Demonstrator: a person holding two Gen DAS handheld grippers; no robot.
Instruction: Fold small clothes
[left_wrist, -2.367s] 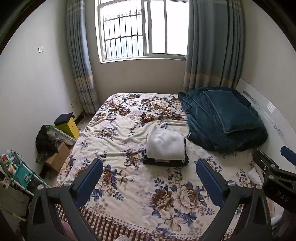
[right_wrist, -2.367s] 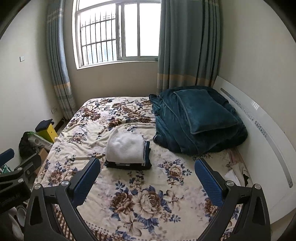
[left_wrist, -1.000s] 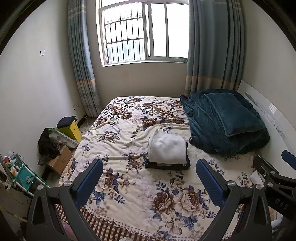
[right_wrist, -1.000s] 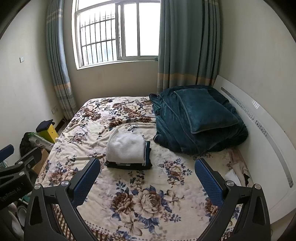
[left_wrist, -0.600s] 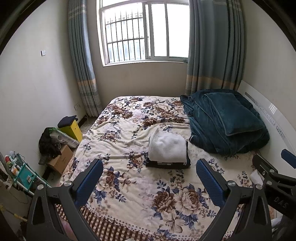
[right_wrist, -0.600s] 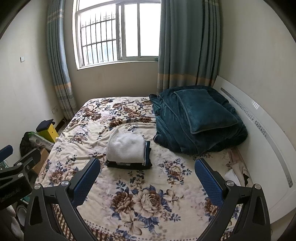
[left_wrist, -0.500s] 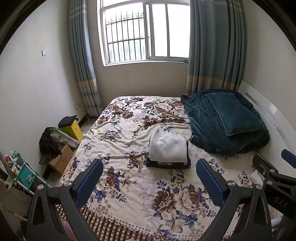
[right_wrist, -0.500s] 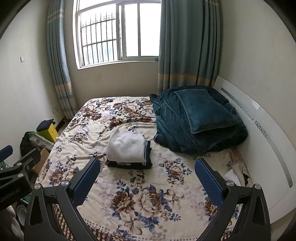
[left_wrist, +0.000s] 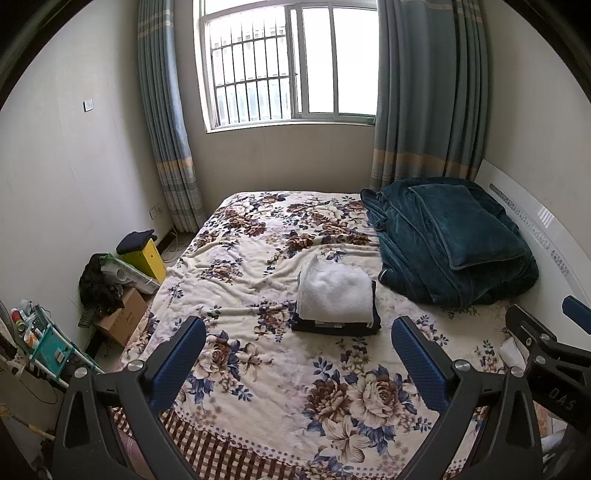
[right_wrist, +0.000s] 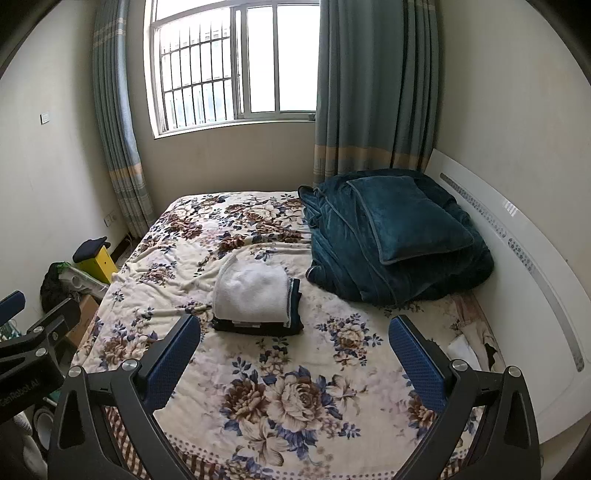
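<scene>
You are standing at the foot of a small bedroom's bed (left_wrist: 258, 387), its floral spread filling the lower half of both frames, a barred window (left_wrist: 288, 66) at top centre. Both tools hang above the near edge with nothing between their fingers: your left gripper (left_wrist: 299, 354) is spread wide, and your right gripper (right_wrist: 294, 352) is spread just as wide.

The folded stack (left_wrist: 334, 299) sits mid-frame on the spread, a white piece on top of dark ones, lying straight ahead and beyond both sets of fingertips, well apart from them. In the left wrist view it sits slightly right of centre; in the right wrist view it sits left of centre, so it lies between your two hands and neither looks clearly nearer. Its outline is close to square, so I cannot tell a long axis.

The teal blanket (right_wrist: 391, 236) lies just right of the stack. Only the right wrist view shows the loose pale garments (right_wrist: 472, 325) at the right edge by the headboard (right_wrist: 517, 266), which I judge may be what remains to fold. Only the left wrist view shows the turquoise rack (left_wrist: 48, 347) at lower left.
</scene>
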